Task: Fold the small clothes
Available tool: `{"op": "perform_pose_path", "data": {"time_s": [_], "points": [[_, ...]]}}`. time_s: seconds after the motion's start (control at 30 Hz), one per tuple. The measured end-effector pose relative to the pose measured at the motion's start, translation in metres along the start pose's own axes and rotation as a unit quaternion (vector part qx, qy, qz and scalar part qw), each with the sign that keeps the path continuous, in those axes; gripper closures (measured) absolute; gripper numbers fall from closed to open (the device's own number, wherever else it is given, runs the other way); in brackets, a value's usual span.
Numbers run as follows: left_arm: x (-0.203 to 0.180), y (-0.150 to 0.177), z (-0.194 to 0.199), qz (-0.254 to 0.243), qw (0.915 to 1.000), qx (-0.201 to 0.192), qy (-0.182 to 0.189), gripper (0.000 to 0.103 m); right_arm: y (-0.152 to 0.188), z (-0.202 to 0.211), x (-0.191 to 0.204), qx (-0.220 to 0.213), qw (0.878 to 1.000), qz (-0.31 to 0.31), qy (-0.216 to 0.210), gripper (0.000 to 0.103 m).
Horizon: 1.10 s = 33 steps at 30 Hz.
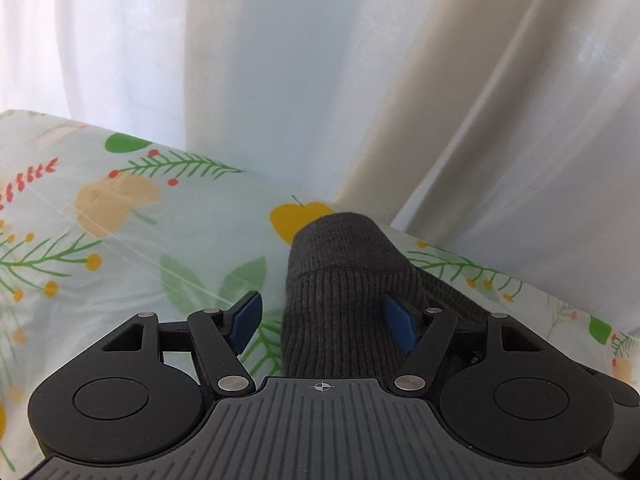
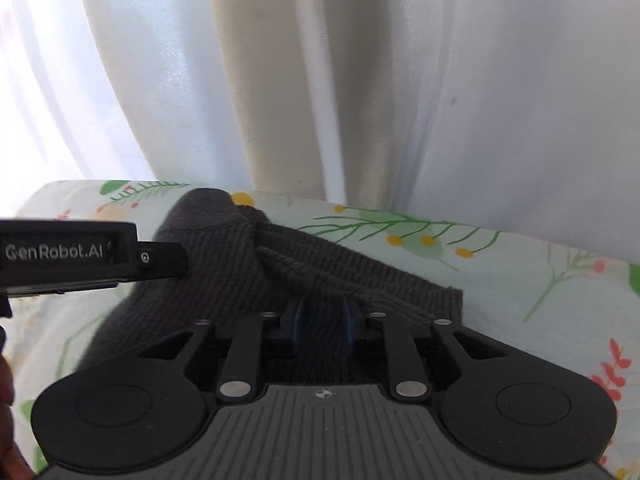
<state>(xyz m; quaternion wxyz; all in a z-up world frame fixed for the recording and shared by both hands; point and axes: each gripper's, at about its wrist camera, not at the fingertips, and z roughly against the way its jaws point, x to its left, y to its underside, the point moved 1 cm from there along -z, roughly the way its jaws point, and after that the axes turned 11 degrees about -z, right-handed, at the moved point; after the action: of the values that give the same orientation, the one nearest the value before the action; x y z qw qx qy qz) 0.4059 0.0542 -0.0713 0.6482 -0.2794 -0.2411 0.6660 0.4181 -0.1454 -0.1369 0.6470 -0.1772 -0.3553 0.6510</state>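
left wrist view shows the left gripper [image 1: 322, 320] with its blue pads spread wide, one pad over bare cloth, the other lying against the dark grey ribbed garment [image 1: 344, 280], not pinching it. in the right wrist view the right gripper [image 2: 325, 322] has its jaws drawn close, clamped on a fold of the same knit. the garment [image 2: 280, 264] lies rumpled on a smooth floral tablecloth [image 2: 540, 280], near its far edge, with glossy white curtains [image 2: 320, 80] behind.

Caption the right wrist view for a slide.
Right claw pinching a fold of the dark grey ribbed knit garment on the floral tablecloth, left claw alongside.
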Motion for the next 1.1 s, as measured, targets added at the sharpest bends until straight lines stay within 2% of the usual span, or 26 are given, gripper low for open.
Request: {"op": "perform_pose_path", "data": {"time_s": [0.07, 0.1, 0.2, 0.3, 0.43, 0.53, 0.6, 0.63, 0.67, 0.73, 0.8, 0.83, 0.97, 1.1], "points": [[-0.005, 0.005, -0.006, -0.014, 0.9997, -0.005, -0.018, 0.022, 0.007, 0.003, -0.011, -0.03, 0.999, -0.019, 0.013, 0.102], [-0.007, 0.009, -0.011, -0.018, 0.9995, -0.006, -0.025, 0.018, 0.011, 0.005, -0.018, -0.043, 0.998, -0.039, 0.014, 0.103], [0.0, 0.018, -0.016, -0.003, 0.9997, -0.014, -0.021, 0.016, 0.018, 0.014, -0.025, -0.066, 0.995, -0.065, 0.026, 0.103], [0.007, 0.02, -0.017, 0.014, 0.9997, -0.012, -0.013, 0.014, 0.018, 0.015, -0.027, -0.071, 0.994, -0.084, 0.024, 0.103], [0.005, 0.024, -0.014, 0.003, 0.9993, -0.028, -0.026, 0.013, 0.018, 0.016, -0.025, -0.073, 0.994, -0.084, 0.022, 0.103], [0.004, 0.027, -0.008, -0.017, 0.9993, -0.023, -0.022, 0.013, 0.016, 0.016, -0.032, -0.058, 0.993, -0.103, -0.019, 0.103], [0.011, 0.034, 0.009, -0.033, 0.9994, -0.011, -0.001, 0.013, 0.016, 0.024, -0.042, -0.041, 0.989, -0.131, -0.047, 0.103], [0.015, 0.04, 0.021, -0.035, 0.9991, -0.01, 0.02, 0.013, 0.019, 0.037, -0.049, -0.035, 0.986, -0.155, -0.054, 0.101], [0.02, 0.045, 0.034, -0.035, 0.9987, -0.013, 0.035, 0.013, 0.025, 0.051, -0.055, -0.028, 0.982, -0.177, -0.064, 0.093], [0.033, 0.061, 0.07, -0.031, 0.9974, -0.02, 0.061, 0.013, 0.044, 0.086, -0.069, -0.021, 0.971, -0.216, -0.098, 0.085], [0.039, 0.081, 0.099, -0.048, 0.9969, -0.013, 0.061, 0.013, 0.07, 0.124, -0.084, -0.006, 0.958, -0.253, -0.134, 0.065], [0.041, 0.093, 0.11, -0.058, 0.9968, -0.008, 0.054, 0.013, 0.083, 0.138, -0.089, 0.001, 0.953, -0.266, -0.144, 0.061], [0.041, 0.136, 0.141, -0.078, 0.9949, 0.008, 0.064, 0.013, 0.133, 0.174, -0.102, 0.042, 0.937, -0.307, -0.163, 0.057], [0.034, 0.154, 0.145, -0.068, 0.9938, 0.026, 0.084, 0.013, 0.156, 0.168, -0.105, 0.066, 0.909, -0.364, -0.193, 0.058]]}}
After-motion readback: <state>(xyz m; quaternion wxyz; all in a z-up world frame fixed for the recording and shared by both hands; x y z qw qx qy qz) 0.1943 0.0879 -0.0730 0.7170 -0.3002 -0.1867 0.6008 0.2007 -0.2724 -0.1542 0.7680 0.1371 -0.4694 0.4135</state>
